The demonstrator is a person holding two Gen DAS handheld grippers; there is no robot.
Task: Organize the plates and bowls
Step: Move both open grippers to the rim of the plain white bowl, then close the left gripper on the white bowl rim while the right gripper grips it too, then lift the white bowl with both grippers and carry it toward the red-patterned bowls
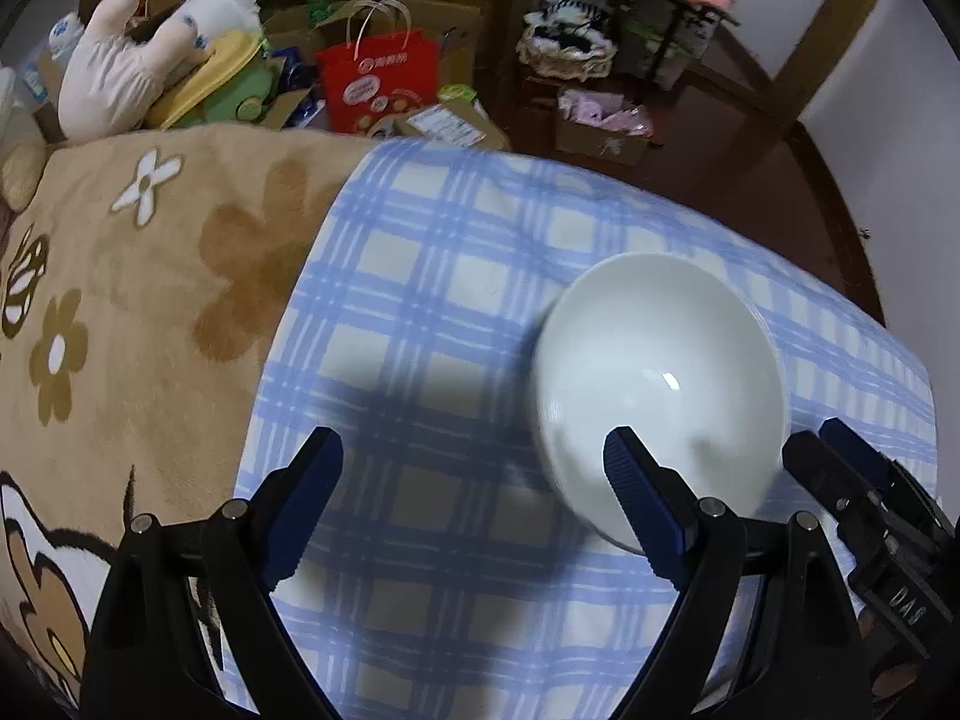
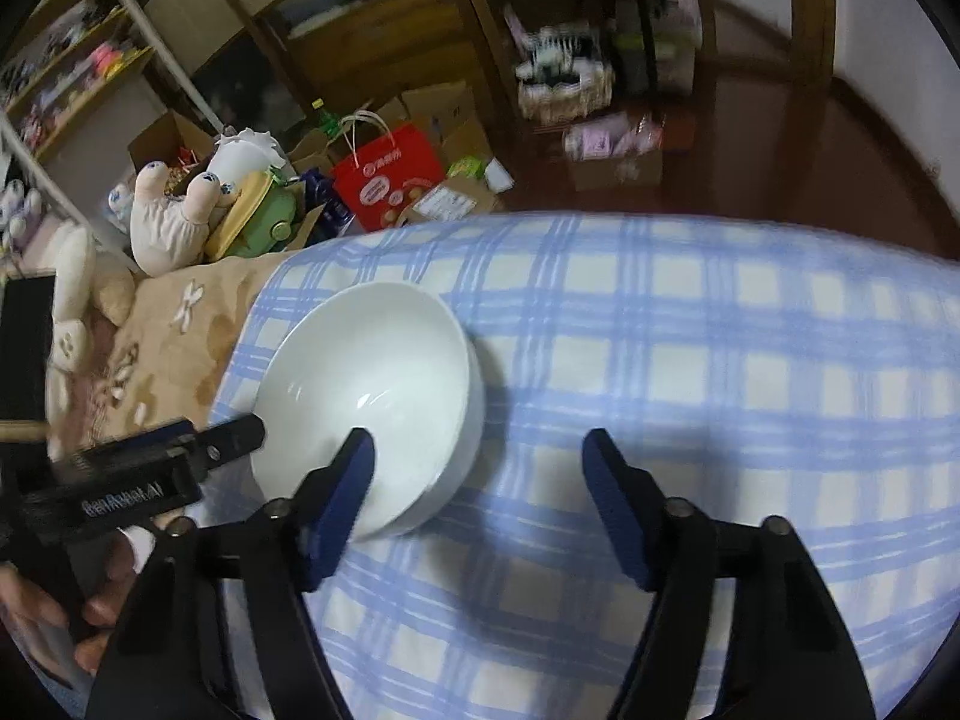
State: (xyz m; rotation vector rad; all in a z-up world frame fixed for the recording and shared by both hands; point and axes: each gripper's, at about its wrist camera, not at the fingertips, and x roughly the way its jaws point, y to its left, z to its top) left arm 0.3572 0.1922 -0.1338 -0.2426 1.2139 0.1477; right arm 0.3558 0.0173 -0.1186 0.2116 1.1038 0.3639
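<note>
A white bowl (image 1: 657, 378) sits upright on a blue-and-white plaid cloth (image 1: 432, 324). It also shows in the right wrist view (image 2: 372, 384), where it looks like a stack of two nested bowls. My left gripper (image 1: 474, 468) is open and empty; its right finger overlaps the bowl's near rim. My right gripper (image 2: 477, 468) is open and empty; its left finger overlaps the bowl's near right side. Each gripper shows in the other's view, the right one (image 1: 840, 474) just right of the bowl, the left one (image 2: 228, 438) at its left rim.
A tan flowered blanket (image 1: 150, 276) lies left of the plaid cloth. Beyond the bed stand a plush toy (image 1: 138, 60), a red paper bag (image 1: 375, 78), cardboard boxes (image 1: 600, 138) and a cluttered shelf (image 1: 666, 30) on a dark floor.
</note>
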